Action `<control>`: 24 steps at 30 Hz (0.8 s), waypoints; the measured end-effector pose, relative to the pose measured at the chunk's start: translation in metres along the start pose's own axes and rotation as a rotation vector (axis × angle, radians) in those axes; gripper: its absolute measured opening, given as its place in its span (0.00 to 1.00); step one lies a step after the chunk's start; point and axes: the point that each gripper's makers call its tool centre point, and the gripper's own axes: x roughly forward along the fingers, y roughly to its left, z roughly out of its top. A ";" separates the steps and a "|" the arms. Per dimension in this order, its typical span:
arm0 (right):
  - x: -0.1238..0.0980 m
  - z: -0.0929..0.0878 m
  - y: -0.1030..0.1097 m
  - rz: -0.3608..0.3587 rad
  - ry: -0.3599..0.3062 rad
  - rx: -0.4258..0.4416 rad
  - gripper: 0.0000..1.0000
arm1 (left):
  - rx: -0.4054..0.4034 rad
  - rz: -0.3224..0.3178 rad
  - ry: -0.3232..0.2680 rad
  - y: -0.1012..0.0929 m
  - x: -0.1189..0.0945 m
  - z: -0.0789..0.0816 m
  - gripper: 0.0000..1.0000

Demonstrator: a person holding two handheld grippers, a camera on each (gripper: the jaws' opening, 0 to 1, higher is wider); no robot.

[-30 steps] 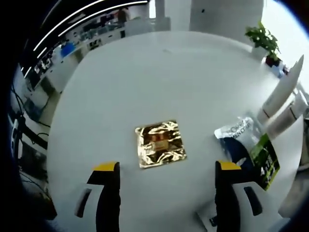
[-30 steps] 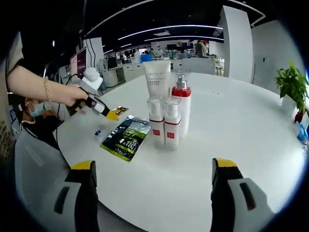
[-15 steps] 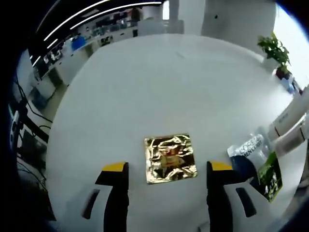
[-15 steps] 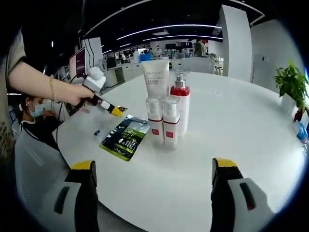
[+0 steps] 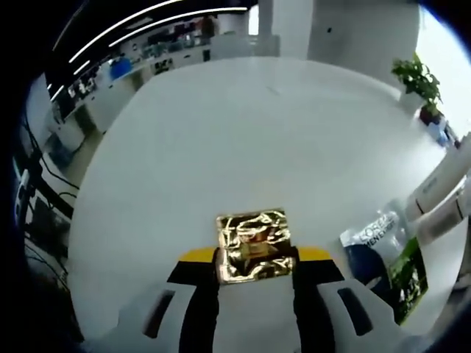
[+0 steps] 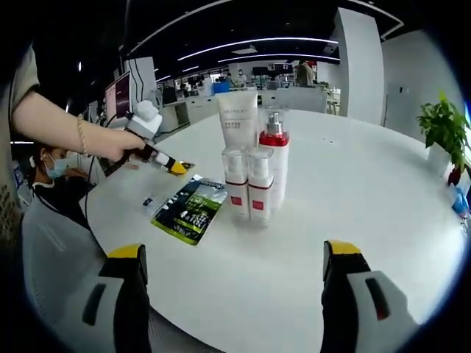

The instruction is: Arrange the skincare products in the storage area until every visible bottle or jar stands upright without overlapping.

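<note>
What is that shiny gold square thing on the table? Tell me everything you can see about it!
The gold packet is a flat, square sachet of crinkly, mirror-like foil with a small reddish label in its middle. It lies flat on the white table, left of the dark green sachet. The left gripper has its yellow-tipped jaws at the packet's two sides, closing in around it; whether they already pinch it cannot be told. In the right gripper view it is a small gold glint beside that gripper's tip.

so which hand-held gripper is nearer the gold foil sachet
Left. The left hand-held gripper has its jaws either side of the gold foil sachet; the right hand-held gripper hovers far off, beyond the bottles.
</note>
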 end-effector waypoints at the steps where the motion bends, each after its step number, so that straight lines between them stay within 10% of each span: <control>1: 0.000 0.000 0.000 0.001 0.000 0.000 0.99 | 0.001 0.000 -0.002 -0.001 -0.001 0.000 0.35; 24: 0.000 0.002 0.005 0.021 -0.010 -0.010 0.98 | 0.005 -0.037 -0.124 -0.018 -0.044 0.005 0.35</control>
